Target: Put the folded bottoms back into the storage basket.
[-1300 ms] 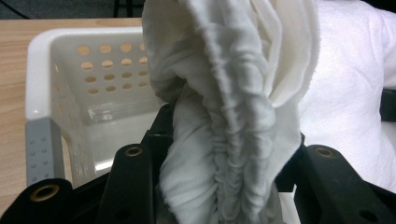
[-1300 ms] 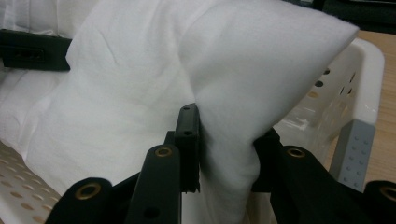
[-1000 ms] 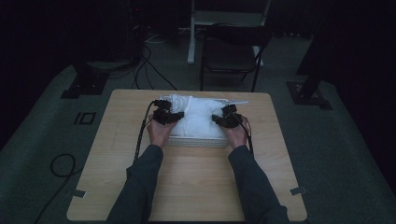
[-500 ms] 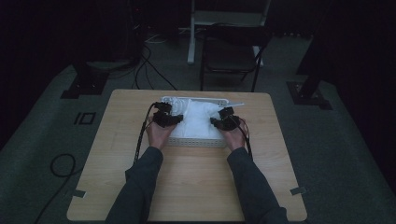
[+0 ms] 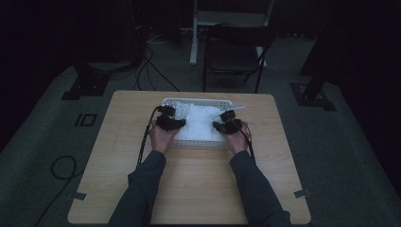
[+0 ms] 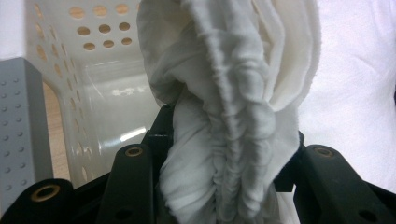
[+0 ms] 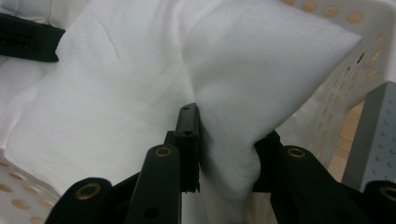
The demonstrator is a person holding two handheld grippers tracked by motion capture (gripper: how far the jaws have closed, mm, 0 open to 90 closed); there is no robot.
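Note:
A white perforated plastic basket sits at the far middle of the wooden table and holds a white cloth. My left gripper is over the basket's left part, shut on a bunched, wrinkled fold of the cloth, which stands up between the black jaws. My right gripper is over the basket's right part, shut on a smooth corner fold of the cloth. In the right gripper view the cloth spreads away to the left, with the other gripper at its far edge.
The basket's holed wall rises behind the cloth in the left gripper view. A dark chair and stand bases sit on the floor beyond the wooden table. Cables trail from the left gripper across the table.
Both hands have drawn slightly toward the near side of the basket, still holding the cloth; the cloth has bunched a little between them.

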